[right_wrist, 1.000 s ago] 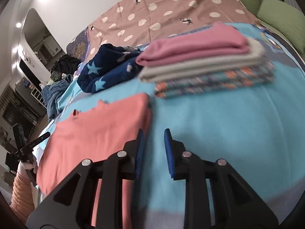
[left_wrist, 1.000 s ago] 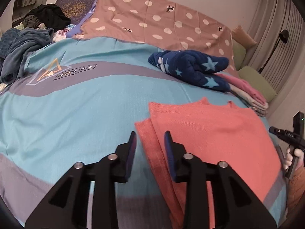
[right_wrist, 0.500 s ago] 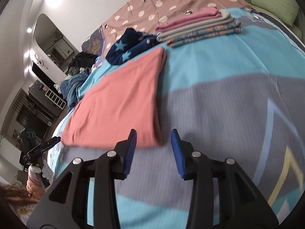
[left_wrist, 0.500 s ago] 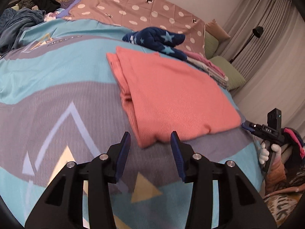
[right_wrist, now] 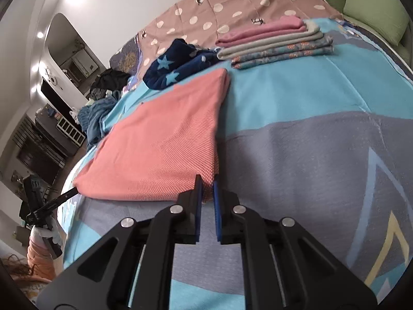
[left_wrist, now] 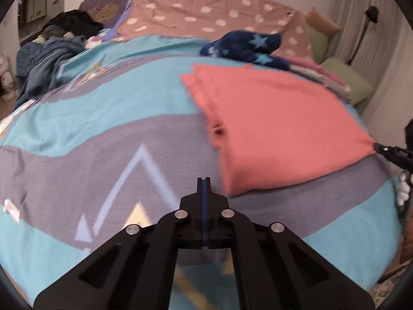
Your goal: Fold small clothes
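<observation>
L gripper: fingers pressed flat together, nothing seen between them; held low over the grey band of the bedcover, just beside the near-left corner of the garment, pointed fwd toward the head of the bed.
R gripper: pads nearly together w/ the near-right corner of the coral garment pinched between them; fabric edge is seen in the narrow gap.
R gripper from L view: tip is seen at the garment's far-right corner, touching it; held by a white-gloved hand at frame edge.
L gripper from R view: seen at far left, tip at the garment's near-left corner; contact cannot be told. Gloved hand wrapped round the handle, orange sleeve below.
Garment: laid flat on the bedcover, folded into a rough rectangle w/ doubled layers along its left edge; a small dark spot is seen on that edge in the L view.
Beyond garment: navy star-print fleece bunched at its far end, touching or nearly so.
Folded stack: pink on top, grey next, patterned pieces under; to the right of the fleece, apart from the coral garment.
Further: polka-dot sheet at the bed's head, green cushions at right, dark clothes pile at far left.
</observation>
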Tool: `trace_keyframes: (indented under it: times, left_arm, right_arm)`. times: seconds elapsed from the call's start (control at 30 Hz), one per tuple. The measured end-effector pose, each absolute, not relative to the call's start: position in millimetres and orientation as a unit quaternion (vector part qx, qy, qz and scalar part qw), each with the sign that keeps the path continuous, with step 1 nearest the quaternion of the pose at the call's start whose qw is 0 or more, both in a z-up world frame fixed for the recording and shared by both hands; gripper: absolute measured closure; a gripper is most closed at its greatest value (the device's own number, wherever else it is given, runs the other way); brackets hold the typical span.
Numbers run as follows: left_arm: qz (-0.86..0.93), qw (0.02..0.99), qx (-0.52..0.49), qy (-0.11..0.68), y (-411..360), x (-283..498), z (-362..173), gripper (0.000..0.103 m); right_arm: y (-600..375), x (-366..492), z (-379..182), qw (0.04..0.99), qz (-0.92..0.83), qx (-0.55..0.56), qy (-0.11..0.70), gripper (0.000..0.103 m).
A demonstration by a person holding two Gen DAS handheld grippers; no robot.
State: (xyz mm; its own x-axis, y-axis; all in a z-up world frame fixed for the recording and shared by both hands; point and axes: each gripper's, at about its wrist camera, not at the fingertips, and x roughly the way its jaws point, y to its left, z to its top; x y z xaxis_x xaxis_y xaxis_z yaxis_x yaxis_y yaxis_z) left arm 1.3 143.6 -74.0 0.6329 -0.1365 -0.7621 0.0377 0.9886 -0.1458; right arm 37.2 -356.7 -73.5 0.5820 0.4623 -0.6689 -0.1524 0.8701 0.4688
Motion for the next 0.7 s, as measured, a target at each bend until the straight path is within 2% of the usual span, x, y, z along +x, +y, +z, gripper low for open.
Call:
trace_keyframes:
  times: [0.1, 0.17, 0.2, 0.3, 0.33, 0.4, 0.43, 0.5, 0.67, 0.7]
  left_arm:
    - [-0.053, 0.893, -0.127, 0.427, 164, -7, -76, 0.103]
    - [-0.078, 0.889, -0.155, 0.424, 165, -16, -72, 0.099]
    - [-0.103, 0.883, -0.173, 0.423, 162, -19, -71, 0.093]
    - [-0.17, 0.853, -0.237, 0.433, 150, -23, -74, 0.059]
    - [-0.185, 0.842, -0.255, 0.438, 146, -21, -77, 0.059]
    - [-0.2, 0.823, -0.287, 0.447, 138, -12, -89, 0.057]
    - [-0.192, 0.82, -0.299, 0.447, 137, -6, -95, 0.057]
    - [-0.186, 0.815, -0.341, 0.43, 142, 5, -101, 0.057]
    - [-0.167, 0.794, -0.429, 0.397, 155, 26, -111, 0.057]
    - [-0.161, 0.798, -0.424, 0.396, 153, 29, -110, 0.065]
  right_arm:
    - [-365, 32, -80, 0.865, 0.152, 0.204, 0.432, 0.087]
    - [-368, 24, -79, 0.86, 0.152, 0.223, 0.434, 0.086]
    - [-368, 21, -78, 0.858, 0.153, 0.23, 0.434, 0.082]
    - [-365, 9, -74, 0.847, 0.173, 0.256, 0.433, 0.076]
    - [-362, 6, -74, 0.84, 0.185, 0.266, 0.435, 0.074]
    - [-356, 6, -77, 0.824, 0.207, 0.286, 0.442, 0.061]
    - [-351, 7, -81, 0.815, 0.215, 0.297, 0.449, 0.059]
    - [-343, 16, -92, 0.796, 0.213, 0.323, 0.466, 0.043]
    - [-348, 48, -105, 0.781, 0.193, 0.399, 0.44, 0.043]
    - [-348, 52, -107, 0.777, 0.19, 0.414, 0.434, 0.044]
